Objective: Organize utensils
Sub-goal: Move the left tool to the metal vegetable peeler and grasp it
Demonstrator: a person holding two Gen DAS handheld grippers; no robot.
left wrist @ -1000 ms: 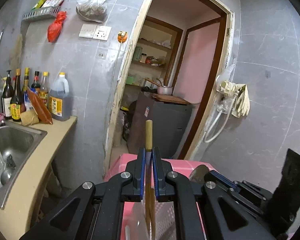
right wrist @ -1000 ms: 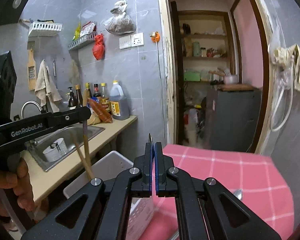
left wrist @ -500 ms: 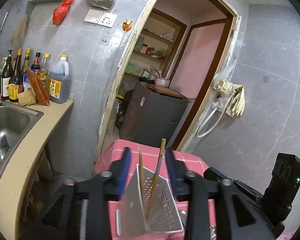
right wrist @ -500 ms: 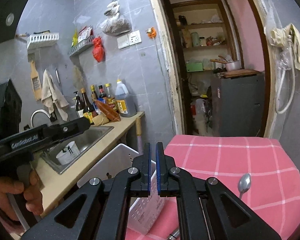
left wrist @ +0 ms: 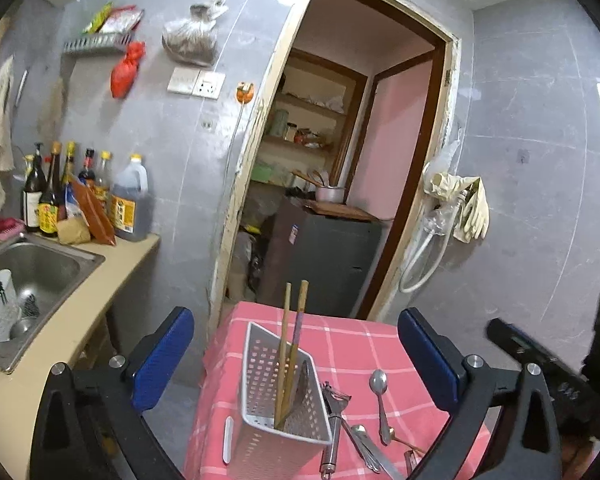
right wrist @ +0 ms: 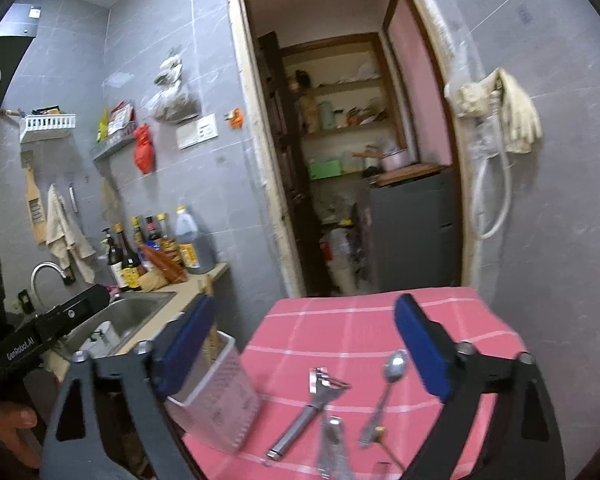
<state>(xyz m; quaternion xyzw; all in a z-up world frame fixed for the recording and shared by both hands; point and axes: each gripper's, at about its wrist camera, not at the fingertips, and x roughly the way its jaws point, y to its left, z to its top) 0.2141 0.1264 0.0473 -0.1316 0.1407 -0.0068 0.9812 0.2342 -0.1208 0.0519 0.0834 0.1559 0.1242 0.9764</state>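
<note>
Left wrist view first: we see the left gripper (left wrist: pixel 296 344) with its blue pads spread wide, having just been opening, and nothing pinched between them. Framed in that gap stands the white perforated caddy (left wrist: pixel 260 404) on the pink checked cloth (left wrist: pixel 360 344), with two chopsticks (left wrist: pixel 290 344) upright inside, leaning slightly toward one o'clock and free of our pads.

At four o'clock from the caddy lie the loose utensils: a peeler (left wrist: pixel 334 420) just beside the caddy wall, a spoon (left wrist: pixel 380 400) further right, and more cutlery (left wrist: pixel 366 450) at the lower edge (partly cut off, so we cannot name each piece).

Right wrist view: the right gripper (right wrist: pixel 300 344) has also just been opening, its jaws spread and empty, above the peeler (right wrist: pixel 308 412) and spoon (right wrist: pixel 384 392). The caddy (right wrist: pixel 220 396) sits at nine o'clock from them, blurred.

We judge the chopsticks placed and the flat pieces still to go. Risks from here:
- the caddy stands near the cloth's left edge; a nudge from either gripper could tip it off
- thin metal handles lying flat may slip from the pads
- overlapping pieces could drag one another when one is lifted
</note>
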